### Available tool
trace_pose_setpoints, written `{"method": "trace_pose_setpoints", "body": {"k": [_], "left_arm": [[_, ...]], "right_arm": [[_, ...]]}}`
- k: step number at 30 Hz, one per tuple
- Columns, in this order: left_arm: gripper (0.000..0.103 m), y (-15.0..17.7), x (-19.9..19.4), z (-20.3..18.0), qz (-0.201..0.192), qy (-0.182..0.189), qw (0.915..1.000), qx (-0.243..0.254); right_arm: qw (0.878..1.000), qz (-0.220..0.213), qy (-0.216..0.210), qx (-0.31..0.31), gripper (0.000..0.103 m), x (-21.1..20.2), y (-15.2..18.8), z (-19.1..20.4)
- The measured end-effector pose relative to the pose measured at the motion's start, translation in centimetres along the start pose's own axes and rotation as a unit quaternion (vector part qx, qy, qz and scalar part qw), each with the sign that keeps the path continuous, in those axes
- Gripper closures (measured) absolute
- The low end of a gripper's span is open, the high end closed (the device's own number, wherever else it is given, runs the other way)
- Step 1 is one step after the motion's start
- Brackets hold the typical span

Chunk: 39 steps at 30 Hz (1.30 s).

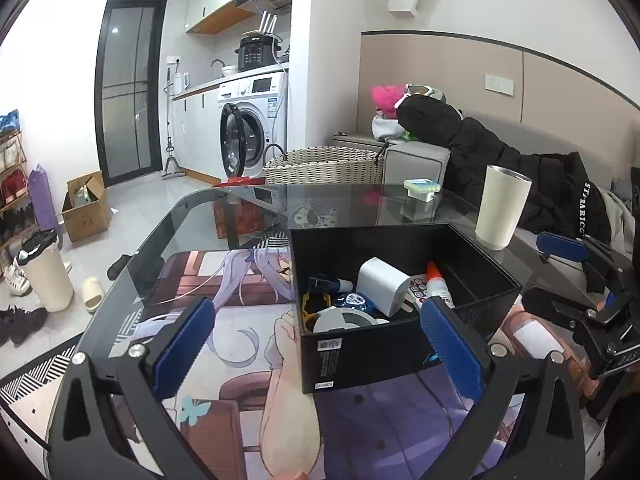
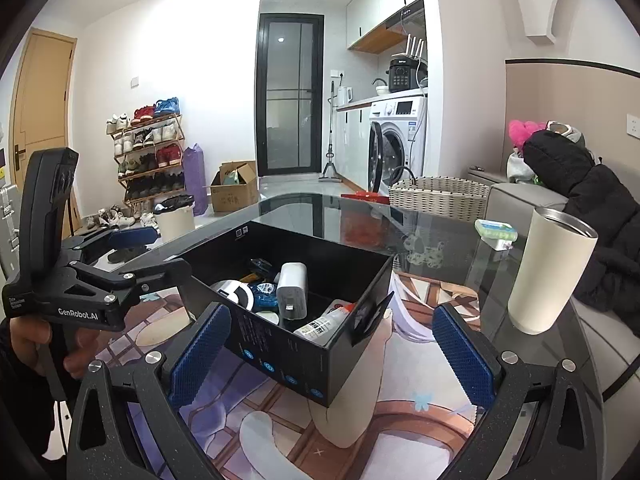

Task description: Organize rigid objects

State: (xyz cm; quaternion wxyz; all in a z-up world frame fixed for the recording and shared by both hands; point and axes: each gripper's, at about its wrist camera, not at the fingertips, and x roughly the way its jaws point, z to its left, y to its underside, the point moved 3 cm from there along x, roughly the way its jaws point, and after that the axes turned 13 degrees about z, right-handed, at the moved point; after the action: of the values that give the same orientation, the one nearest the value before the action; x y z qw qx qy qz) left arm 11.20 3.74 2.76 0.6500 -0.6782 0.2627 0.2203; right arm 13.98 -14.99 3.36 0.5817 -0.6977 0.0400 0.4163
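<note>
Left wrist view gives us the left gripper (image 1: 316, 340) with its blue pads spread wide and nothing between them; its right pad stands in front of the near right corner of the black box (image 1: 384, 356), and we cannot tell whether it touches. The box sits open-topped on the printed mat (image 1: 224, 344) that covers the near part of the glass table (image 1: 224, 204). Inside it we see a white charger (image 1: 382, 284) leaning toward the middle, a glue bottle (image 1: 438, 286) with an orange tip beside it on the right, a roll of grey tape (image 1: 340, 318) at the near wall, and a small blue round item (image 1: 354, 300) between tape and charger. A cream tumbler (image 1: 502, 208) stands upright on the glass just beyond the box's far right corner, and a small green-lidded container (image 1: 420, 190) sits farther back. In the right wrist view we find the right gripper (image 2: 332, 356) likewise wide open and empty, with the box's near corner (image 2: 304, 360) lying between its pads; the left pad sits just beside the box wall, the right pad well apart from it. In that view the left gripper (image 2: 132, 252) appears at the far left, gripped by a hand (image 2: 28, 344), its fingers reaching toward the box's left wall. A woven basket (image 2: 440, 196) stands behind the table.
</note>
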Motion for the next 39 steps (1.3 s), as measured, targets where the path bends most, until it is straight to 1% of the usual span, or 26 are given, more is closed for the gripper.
{"method": "trace_pose_setpoints", "body": {"k": [7,39], "left_arm": [[0.000,0.00,0.25,-0.19,0.004,-0.006,1.0000,0.003],[0.000,0.11,0.22,-0.07,0.006,-0.004,0.9999,0.009]], "right_arm": [[1.000,0.000,0.001,0.002,0.001,0.00,-0.06,-0.13],[1.000,-0.006,-0.005,0.004,0.001,-0.43,0.02,0.42]]}}
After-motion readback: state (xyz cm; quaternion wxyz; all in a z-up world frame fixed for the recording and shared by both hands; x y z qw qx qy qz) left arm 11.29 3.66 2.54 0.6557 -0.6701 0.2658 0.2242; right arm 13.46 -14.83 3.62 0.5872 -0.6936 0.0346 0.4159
